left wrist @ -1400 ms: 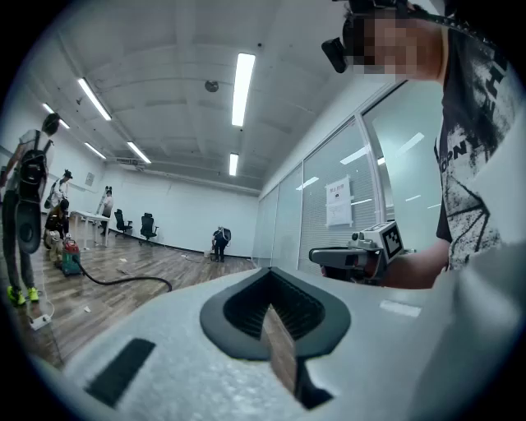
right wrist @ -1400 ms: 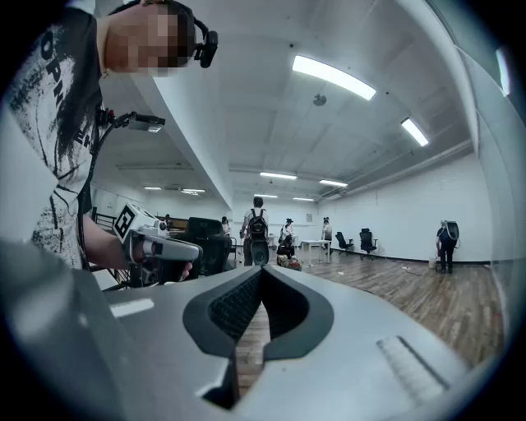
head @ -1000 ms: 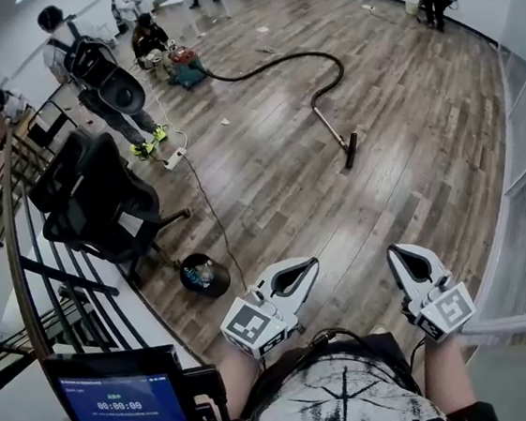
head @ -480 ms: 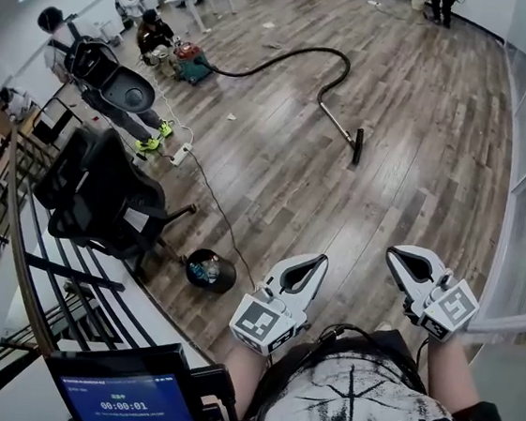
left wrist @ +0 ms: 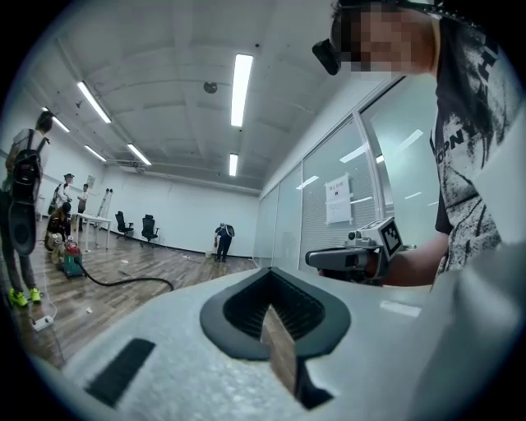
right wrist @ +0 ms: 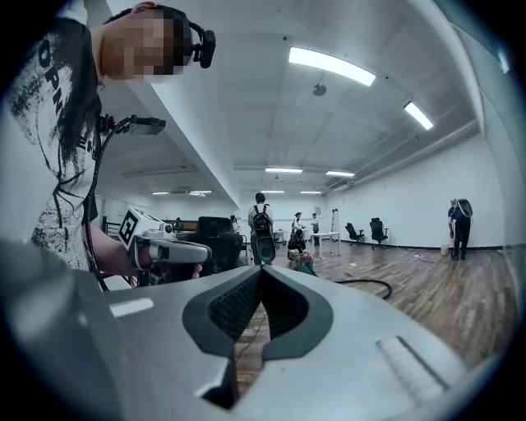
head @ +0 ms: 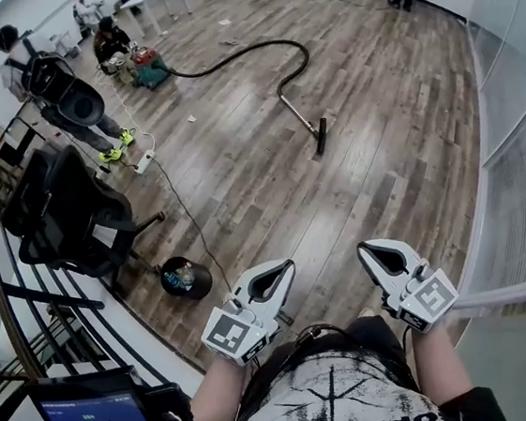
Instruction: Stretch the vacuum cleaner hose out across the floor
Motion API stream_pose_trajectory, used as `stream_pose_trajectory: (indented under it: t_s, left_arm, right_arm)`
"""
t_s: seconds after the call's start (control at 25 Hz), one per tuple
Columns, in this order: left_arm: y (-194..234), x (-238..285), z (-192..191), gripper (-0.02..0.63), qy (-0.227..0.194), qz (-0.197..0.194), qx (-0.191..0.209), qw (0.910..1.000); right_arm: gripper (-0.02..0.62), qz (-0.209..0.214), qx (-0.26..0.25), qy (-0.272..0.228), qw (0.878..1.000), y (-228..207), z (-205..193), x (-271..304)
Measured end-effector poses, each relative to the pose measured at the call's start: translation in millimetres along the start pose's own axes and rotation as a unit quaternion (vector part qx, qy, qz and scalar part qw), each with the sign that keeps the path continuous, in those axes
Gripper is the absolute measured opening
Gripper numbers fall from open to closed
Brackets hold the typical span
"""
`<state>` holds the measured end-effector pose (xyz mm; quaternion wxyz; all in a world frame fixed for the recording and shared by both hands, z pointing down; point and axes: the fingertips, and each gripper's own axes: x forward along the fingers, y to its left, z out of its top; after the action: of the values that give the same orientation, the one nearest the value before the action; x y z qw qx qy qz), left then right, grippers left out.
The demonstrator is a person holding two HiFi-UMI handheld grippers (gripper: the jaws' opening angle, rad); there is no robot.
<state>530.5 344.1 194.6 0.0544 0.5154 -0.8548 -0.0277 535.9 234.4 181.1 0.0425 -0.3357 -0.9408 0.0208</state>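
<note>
Both tools are held up in front of the person's chest and point level out over the wood floor (head: 395,126). The left tool (head: 281,265) has its two jaws pressed together with nothing between them. The right tool (head: 364,250) is the same, closed and empty. The two tools sit side by side, apart from each other. The black vacuum cleaner hose (head: 280,42) lies on the floor far from both tools, well out in the room. It starts at the green and red vacuum cleaner (head: 151,74) on the left, bends in one big curve, and comes back down to a thin metal pipe (head: 299,115). The pipe ends in a dark floor brush (head: 321,136). A person with a black backpack (head: 63,97) stands at the left, near the vacuum cleaner. Closer in on the left are a black office chair (head: 69,216) and a round black bin (head: 185,278). A white plug strip (head: 144,161) with a thin cord lies on the floor beyond the chair. A glass wall (head: 521,140) runs along the right side.
</note>
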Motion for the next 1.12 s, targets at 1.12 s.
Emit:
stream_pose_trajectory:
  t_s: [1.12]
  left_arm:
    - [73, 120, 14, 0.0, 0.002, 0.065, -0.034, 0.9973]
  right_arm:
    - [0.006, 0.038, -0.042, 0.022, 0.998, -157, 7, 53]
